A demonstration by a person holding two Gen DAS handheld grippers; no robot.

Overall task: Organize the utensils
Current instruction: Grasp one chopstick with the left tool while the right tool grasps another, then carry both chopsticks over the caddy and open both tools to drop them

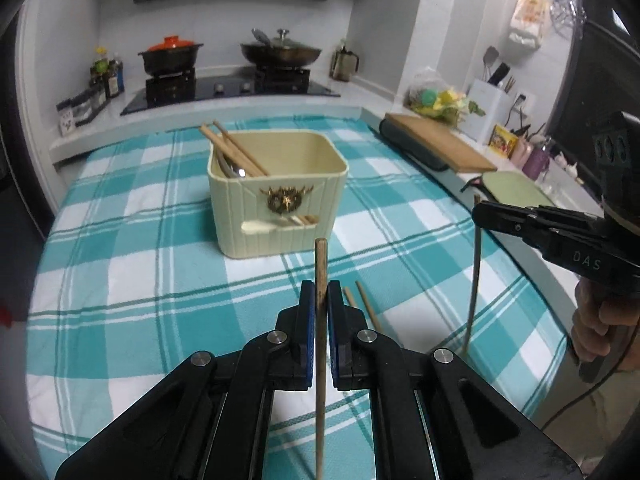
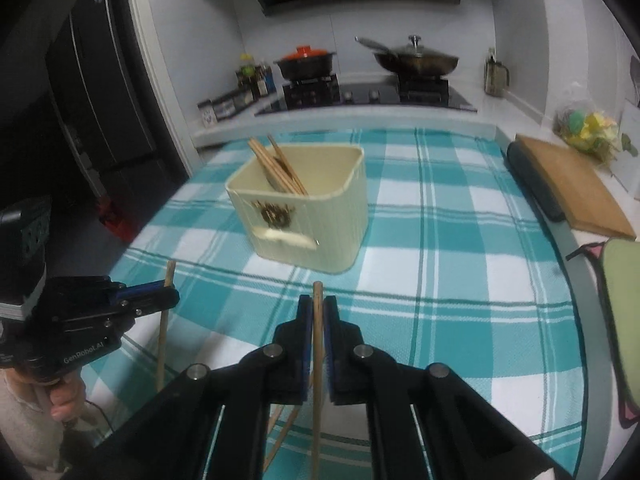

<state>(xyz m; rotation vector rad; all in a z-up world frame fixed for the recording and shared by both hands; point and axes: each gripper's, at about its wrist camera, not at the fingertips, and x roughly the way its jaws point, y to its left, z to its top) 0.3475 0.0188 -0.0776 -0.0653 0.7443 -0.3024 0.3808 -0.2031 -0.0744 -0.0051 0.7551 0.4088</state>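
Both grippers clamp upright chopsticks, bin ahead.
We see left gripper and right gripper each pinching one chopstick near its top; thin sticks may pivot or miss the bin.

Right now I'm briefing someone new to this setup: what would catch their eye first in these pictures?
Each tool grips one upright chopstick: the left tool holds a dark chopstick, the right tool a lighter one. Beyond them, mid-table on the teal checked cloth, stands a cream bin with more chopsticks leaning in its far left corner. Two loose chopsticks lie just right of the left tool.
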